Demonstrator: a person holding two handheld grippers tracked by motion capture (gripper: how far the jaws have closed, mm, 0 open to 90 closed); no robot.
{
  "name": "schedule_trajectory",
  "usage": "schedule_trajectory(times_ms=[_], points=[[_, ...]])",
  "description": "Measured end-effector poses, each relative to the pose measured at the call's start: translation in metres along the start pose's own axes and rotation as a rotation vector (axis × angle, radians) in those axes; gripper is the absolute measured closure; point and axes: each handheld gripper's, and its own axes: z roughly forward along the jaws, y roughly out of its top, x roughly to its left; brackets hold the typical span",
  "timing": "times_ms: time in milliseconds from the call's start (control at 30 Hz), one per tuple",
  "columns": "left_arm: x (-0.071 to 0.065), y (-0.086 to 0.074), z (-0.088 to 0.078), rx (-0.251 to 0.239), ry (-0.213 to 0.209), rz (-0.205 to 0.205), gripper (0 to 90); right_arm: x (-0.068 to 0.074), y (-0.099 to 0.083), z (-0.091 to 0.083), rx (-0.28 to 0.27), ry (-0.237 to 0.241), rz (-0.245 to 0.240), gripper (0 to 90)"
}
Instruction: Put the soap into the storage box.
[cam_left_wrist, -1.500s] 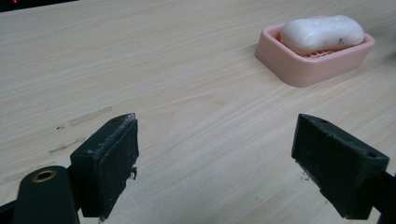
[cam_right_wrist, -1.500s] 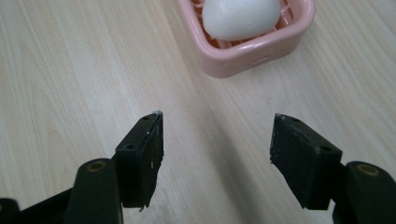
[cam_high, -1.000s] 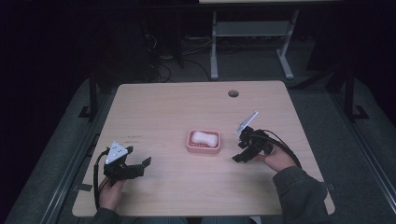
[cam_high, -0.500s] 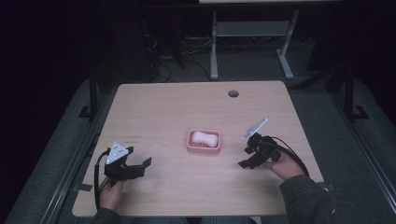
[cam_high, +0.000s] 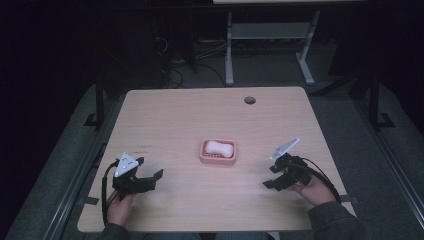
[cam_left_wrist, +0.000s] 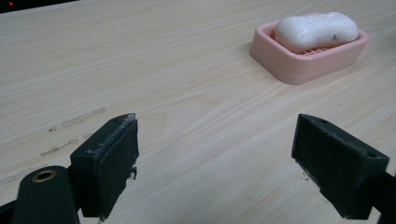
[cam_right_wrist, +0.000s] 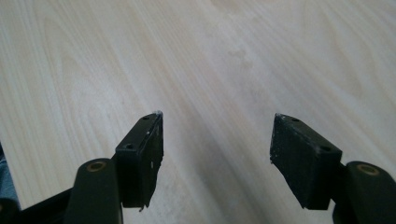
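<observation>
A bar of white soap (cam_high: 220, 147) lies in a pink soap dish (cam_high: 218, 158) near the middle of the wooden table (cam_high: 190, 115), and both of the person's grippers sit well apart from it, one to each side, near the front edge. The left gripper (cam_high: 151, 178) rests low by the table with its jaws spread wide and nothing between them; in the left gripper view the soap and dish lie ahead and to the right of its open jaws. The right gripper (cam_high: 270, 177) is also empty, its jaws standing apart over bare wood, pointing toward the person's side of the dish rather than straight at it. To my eye the soap looks settled in its dish and this reads as a pause between steps, with neither tool committed to a reach. If the soap is to be picked up next, whichever hand goes will need to swing toward the centre, line its jaws across the narrow width of the bar, and come down over the dish rim without nudging the light dish sideways.
</observation>
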Motion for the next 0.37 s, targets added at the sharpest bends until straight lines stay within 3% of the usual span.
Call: schedule_trajectory(times_ms=[233, 367], points=[[-0.002, 0.000, 0.000, -0.002, -0.006, 0.000, 14.1, 0.007, -0.020, 0.000, -0.028, -0.017, 0.013, 34.0], [-0.004, 0.001, 0.001, 0.001, -0.012, 0.001, 14.1, 0.015, -0.031, -0.001, -0.071, -0.046, 0.027, 32.1]])
